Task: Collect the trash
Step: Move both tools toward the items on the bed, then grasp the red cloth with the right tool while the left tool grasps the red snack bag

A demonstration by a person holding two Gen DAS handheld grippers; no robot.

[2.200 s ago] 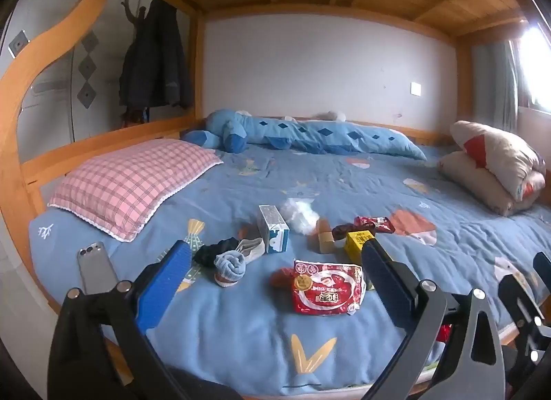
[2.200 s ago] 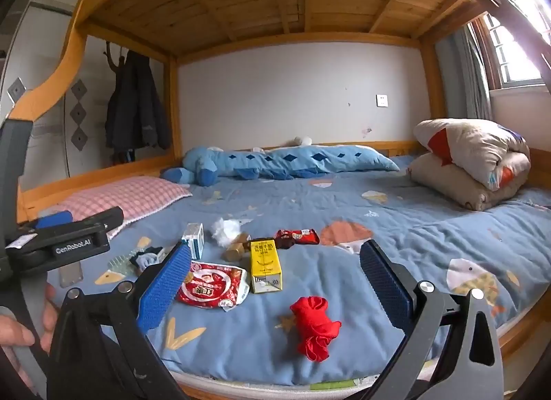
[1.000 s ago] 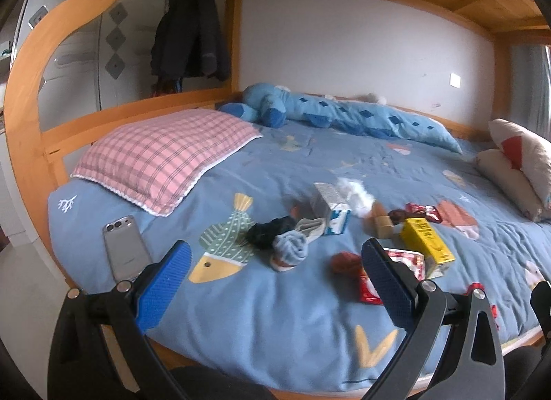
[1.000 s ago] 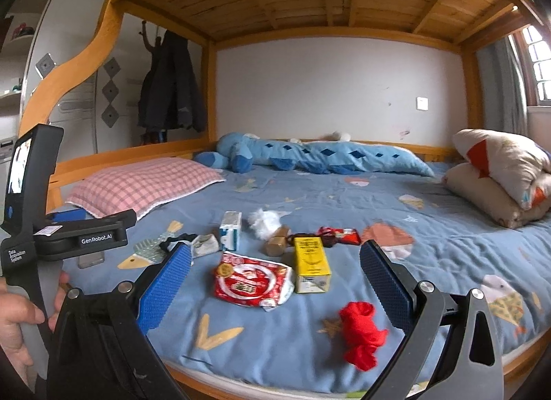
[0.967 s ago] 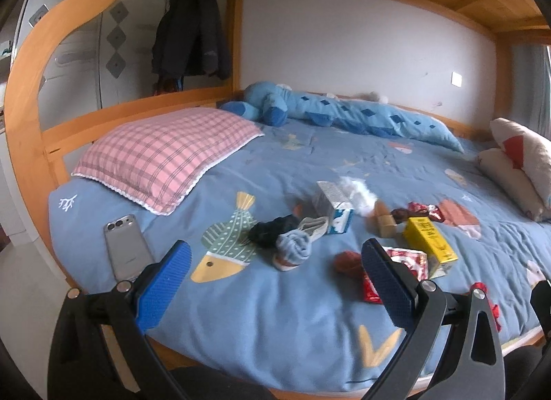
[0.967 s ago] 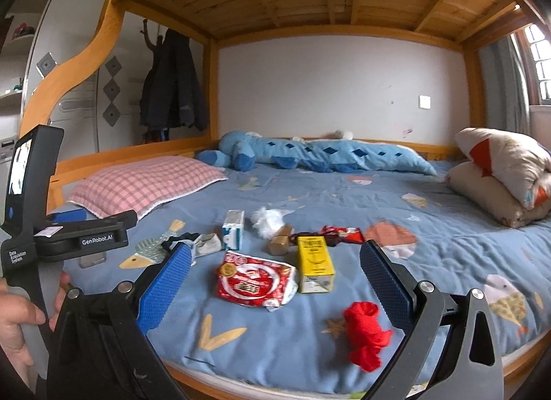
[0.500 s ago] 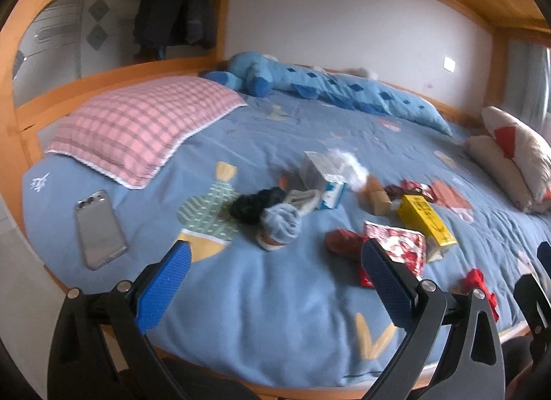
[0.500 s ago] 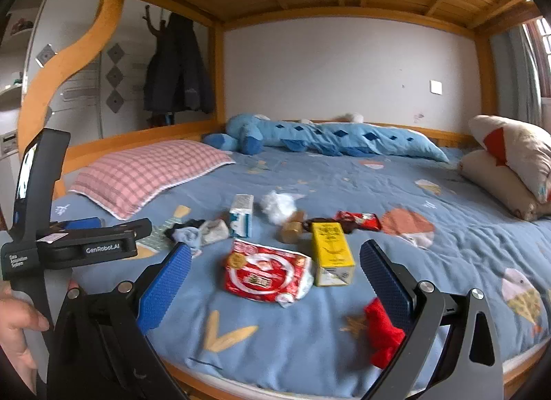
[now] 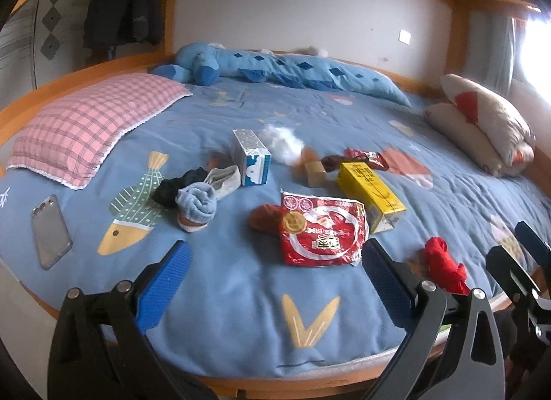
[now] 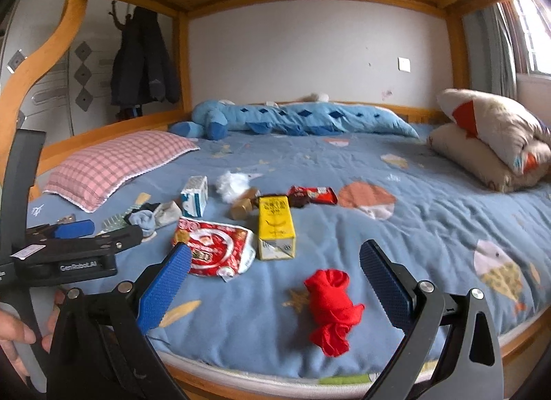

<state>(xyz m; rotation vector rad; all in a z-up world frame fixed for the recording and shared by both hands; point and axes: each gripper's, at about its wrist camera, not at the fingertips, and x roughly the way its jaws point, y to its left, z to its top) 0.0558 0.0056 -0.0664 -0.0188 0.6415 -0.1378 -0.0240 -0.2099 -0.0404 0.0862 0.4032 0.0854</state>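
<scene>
Phone [image 10: 65,218] mostly behind left gripper [image 10: 82,228].

Blue-quilted bed [image 9: 241,283] was strewn with red snack packet [image 9: 322,233], yellow carton [image 9: 370,188], milk carton [image 9: 251,157], socks [image 9: 196,202], phone [image 9: 50,231], checked pillow [image 9: 93,124].

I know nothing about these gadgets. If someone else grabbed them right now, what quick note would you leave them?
Left gripper: jaws open, empty, hanging over the bed's near edge.
Right gripper: jaws open, empty, the crumpled red cloth between them, untouched.
Trash lies mid-bed on the blue quilt: red snack bag, yellow drink carton, blue-and-white small carton, white tissue wad, dark red wrapper.
Nothing is held; no bin in view.
Left: all of it. Leave the socks and grey phone.
</scene>
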